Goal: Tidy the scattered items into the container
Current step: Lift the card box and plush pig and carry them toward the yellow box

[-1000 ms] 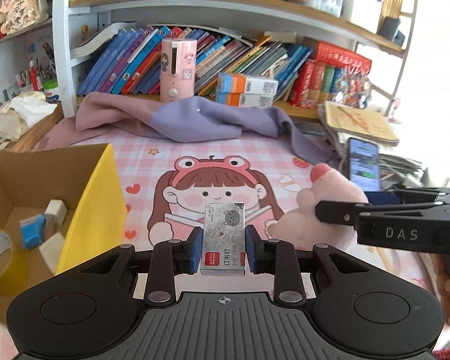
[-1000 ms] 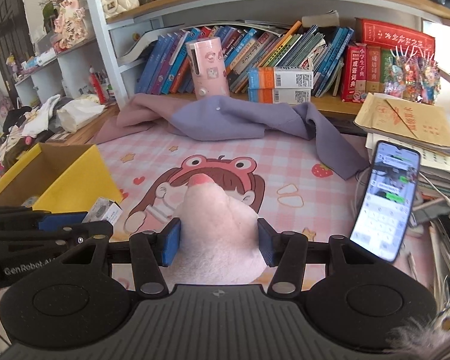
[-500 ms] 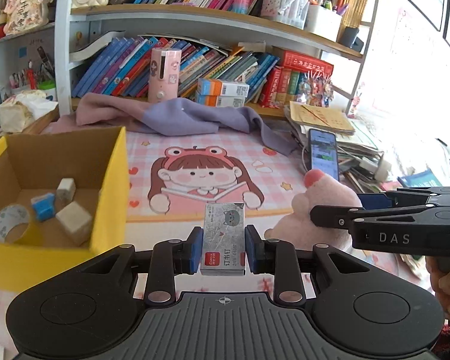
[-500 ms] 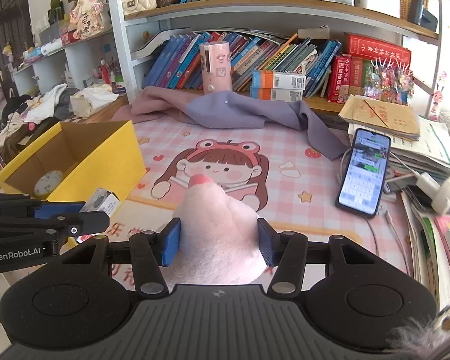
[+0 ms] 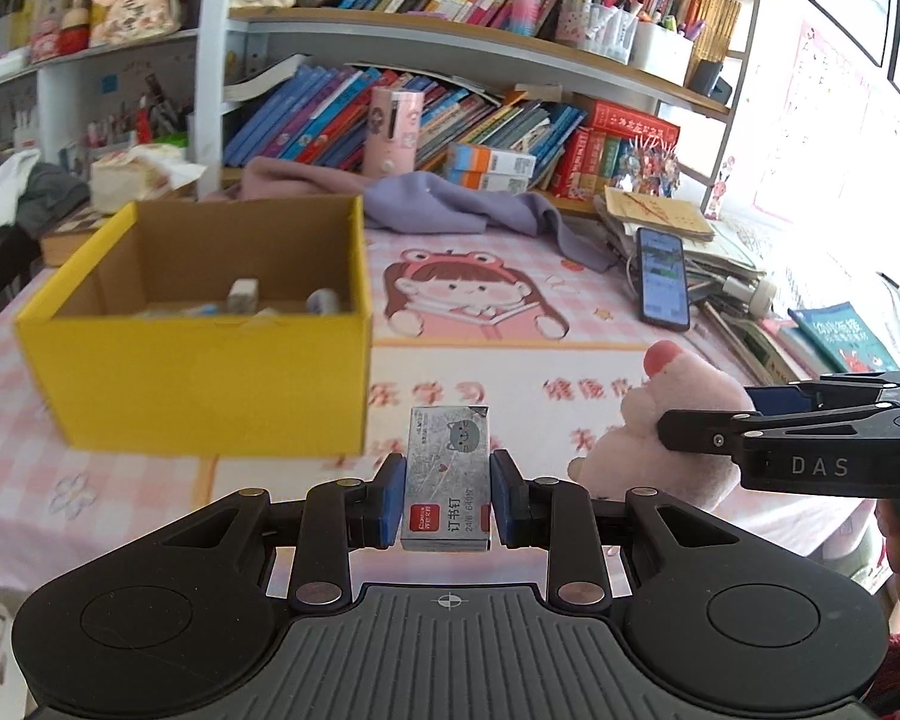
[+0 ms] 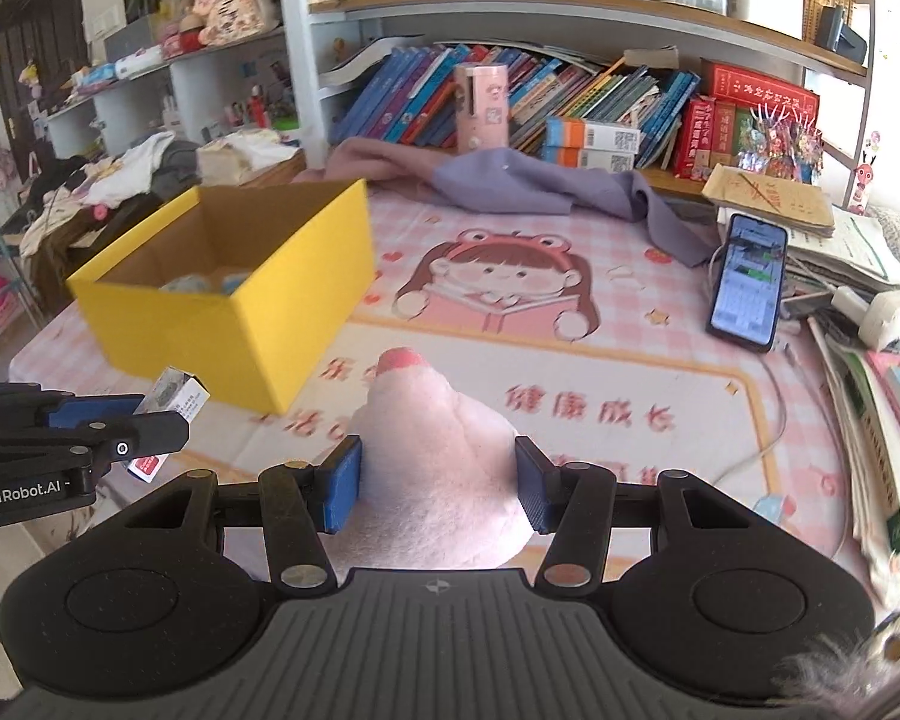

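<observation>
The yellow cardboard box with the open top (image 5: pixel 210 372) sits near the left edge of the desk (image 6: pixel 600 360), on the pink checked mat with a cartoon girl on it. Some small things already lie inside it: a little white block (image 5: pixel 243 294) and a roll that looks like tape (image 5: pixel 324 300), plus other bits too blurry to name. So part of the tidying looks done.

Two things are still on the way. The left tongs (image 5: pixel 447 495) are squeezed tight on a small silver box of staples with a red label (image 5: pixel 447 480). It is held up in the air, in front of the near side of the yellow box and not yet over the opening. Its long side points straight away from the tongs, toward the back of the desk, with the red label at the near end.

The right tongs (image 6: pixel 438 480) are pressed on a soft pink plush toy with a darker pink tip (image 6: pixel 432 438). The toy is also up off the desk, to the right of the yellow box. Its tip points forward and up, away from the tongs.

Both still need to go into the box. I think the toy, being bigger, may need more room.
</observation>
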`<state>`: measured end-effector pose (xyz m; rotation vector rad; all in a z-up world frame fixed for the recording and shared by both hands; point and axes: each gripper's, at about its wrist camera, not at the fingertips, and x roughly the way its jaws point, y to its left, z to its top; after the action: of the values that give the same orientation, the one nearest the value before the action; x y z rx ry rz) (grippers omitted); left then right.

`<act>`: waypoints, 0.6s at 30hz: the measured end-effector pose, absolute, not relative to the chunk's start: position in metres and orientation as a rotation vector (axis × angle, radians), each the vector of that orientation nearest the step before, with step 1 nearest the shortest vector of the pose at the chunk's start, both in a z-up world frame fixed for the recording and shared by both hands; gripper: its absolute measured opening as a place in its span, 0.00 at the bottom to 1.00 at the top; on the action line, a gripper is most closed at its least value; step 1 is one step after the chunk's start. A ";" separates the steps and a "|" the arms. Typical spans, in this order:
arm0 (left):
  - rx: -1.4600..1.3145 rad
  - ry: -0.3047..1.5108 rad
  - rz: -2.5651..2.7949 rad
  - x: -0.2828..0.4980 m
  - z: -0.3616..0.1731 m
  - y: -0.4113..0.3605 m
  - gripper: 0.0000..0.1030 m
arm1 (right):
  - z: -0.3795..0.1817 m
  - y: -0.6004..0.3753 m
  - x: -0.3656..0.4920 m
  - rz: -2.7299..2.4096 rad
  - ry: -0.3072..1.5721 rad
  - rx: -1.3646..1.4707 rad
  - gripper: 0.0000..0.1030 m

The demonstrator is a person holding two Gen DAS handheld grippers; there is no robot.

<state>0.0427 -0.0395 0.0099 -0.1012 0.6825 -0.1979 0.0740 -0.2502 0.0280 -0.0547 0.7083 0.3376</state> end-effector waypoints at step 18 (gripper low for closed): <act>-0.131 0.681 -0.081 -0.019 0.010 0.012 0.27 | 0.030 -0.184 0.026 0.483 0.712 -0.108 0.49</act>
<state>-0.0189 0.0124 0.0103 -0.1308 0.6806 -0.0806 0.0261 -0.1836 0.0304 -0.1080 0.7122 0.4827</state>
